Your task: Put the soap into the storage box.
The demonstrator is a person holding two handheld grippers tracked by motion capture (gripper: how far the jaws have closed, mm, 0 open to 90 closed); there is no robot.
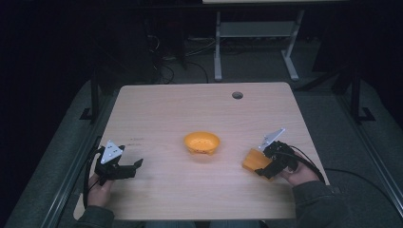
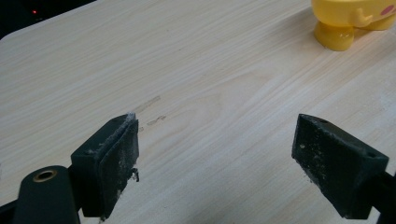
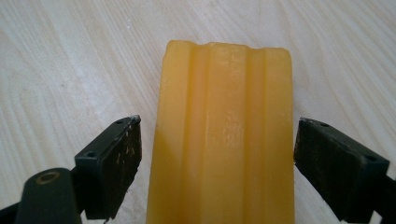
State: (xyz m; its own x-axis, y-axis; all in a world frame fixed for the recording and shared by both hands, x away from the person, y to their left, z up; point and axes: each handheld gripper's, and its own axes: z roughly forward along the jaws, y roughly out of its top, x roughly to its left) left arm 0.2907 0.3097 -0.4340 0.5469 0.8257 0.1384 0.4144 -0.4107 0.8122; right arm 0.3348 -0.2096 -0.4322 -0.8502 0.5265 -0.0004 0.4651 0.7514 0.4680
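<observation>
An orange ridged block [image 3: 224,135] lies flat on the table's near right part, ridges lengthwise.

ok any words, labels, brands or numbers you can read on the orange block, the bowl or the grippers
None can be read.
orange block: ridged top with faint marks in the middle, too blurred to read.
yellow bowl: no lettering; a pink spot shows on it in the left gripper view.
left gripper and right gripper: pads bare, only scuffs.
table: dark smudges, not text.

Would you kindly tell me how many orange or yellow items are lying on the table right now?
2. An orange bowl sits near the middle of the table; an orange ridged block lies at the right, between the open jaws of the right gripper. Nothing seems hidden.
</observation>
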